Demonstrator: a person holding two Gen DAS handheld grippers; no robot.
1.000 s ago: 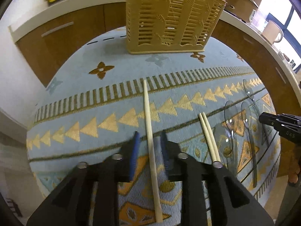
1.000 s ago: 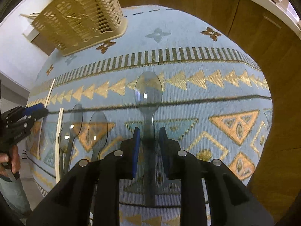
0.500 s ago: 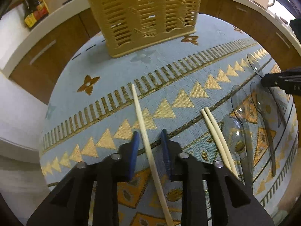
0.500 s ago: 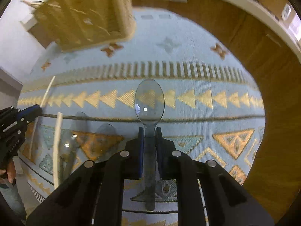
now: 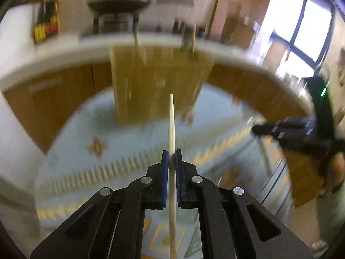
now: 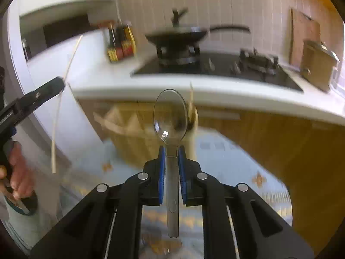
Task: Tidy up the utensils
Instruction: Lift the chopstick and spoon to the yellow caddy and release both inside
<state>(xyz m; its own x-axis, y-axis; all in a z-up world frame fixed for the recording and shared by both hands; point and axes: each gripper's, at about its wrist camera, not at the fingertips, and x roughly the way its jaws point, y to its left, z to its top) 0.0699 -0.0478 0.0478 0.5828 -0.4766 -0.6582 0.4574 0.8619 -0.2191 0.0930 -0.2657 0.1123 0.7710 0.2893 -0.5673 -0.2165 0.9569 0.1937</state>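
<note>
My left gripper (image 5: pixel 171 153) is shut on a cream chopstick (image 5: pixel 171 120) and holds it raised above the table, its tip pointing at the blurred tan slatted basket (image 5: pixel 159 84). My right gripper (image 6: pixel 171 150) is shut on the handle of a clear plastic spoon (image 6: pixel 170 116), lifted with its bowl upright before the basket (image 6: pixel 138 133). The right gripper also shows in the left wrist view (image 5: pixel 286 129). The left gripper (image 6: pixel 43 92) with its chopstick (image 6: pixel 56 116) shows at the left of the right wrist view.
A blue patterned tablecloth (image 5: pixel 112 142) covers the round table. Behind it runs a white counter (image 6: pixel 237 95) with a hob, a black pan (image 6: pixel 179 34) and sauce bottles (image 6: pixel 120 43). Wooden cabinet fronts (image 6: pixel 291 151) stand below the counter.
Both grippers closed on their utensils and lifted them off the cloth. The views tilted up from the table toward the basket and counter.
</note>
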